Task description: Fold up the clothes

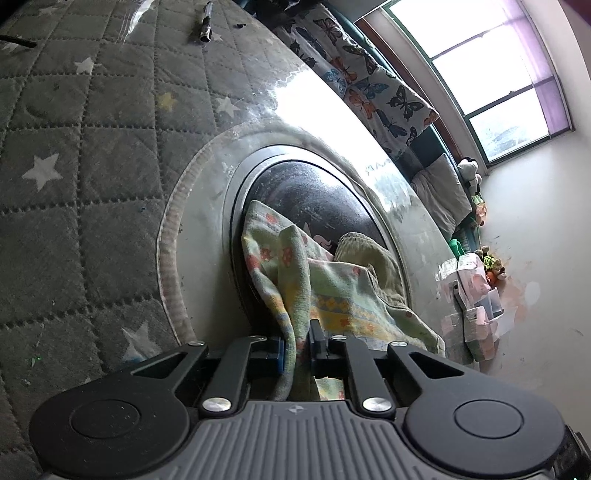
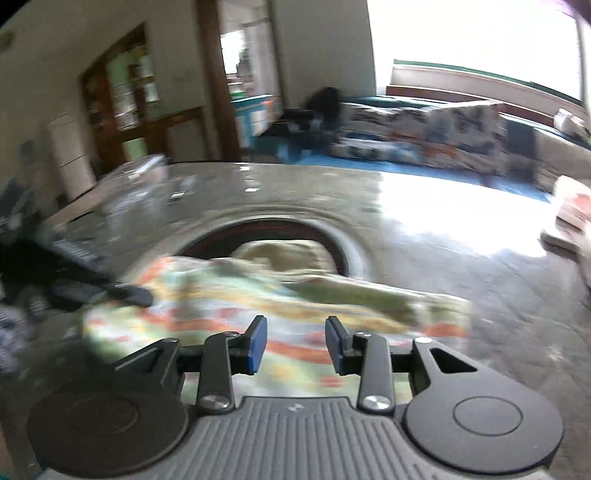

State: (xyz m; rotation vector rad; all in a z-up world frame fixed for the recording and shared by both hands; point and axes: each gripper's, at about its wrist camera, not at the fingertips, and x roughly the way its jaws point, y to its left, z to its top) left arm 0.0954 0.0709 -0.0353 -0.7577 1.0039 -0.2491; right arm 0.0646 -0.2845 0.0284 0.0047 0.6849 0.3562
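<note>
A light green patterned cloth [image 1: 332,291] with orange flowers and yellow bands lies bunched on a glossy table [image 1: 207,229], over the table's dark round centre [image 1: 317,195]. My left gripper [image 1: 297,347] is shut on a fold of this cloth, which runs up between its fingers. An olive corduroy garment [image 1: 373,258] lies partly under the cloth. In the blurred right wrist view the same cloth [image 2: 236,295] spreads just ahead of my right gripper [image 2: 295,345], which is open and empty above its near edge. The left gripper's dark arm [image 2: 92,280] shows at the cloth's left end.
A grey quilted mat with white stars [image 1: 74,147] covers the table's left part, with a pen-like object [image 1: 205,22] on it. A butterfly-print cushion [image 1: 362,81] lies along a window bench. Pink-white boxes [image 1: 476,295] stand at the table's right edge. A doorway [image 2: 243,81] is behind.
</note>
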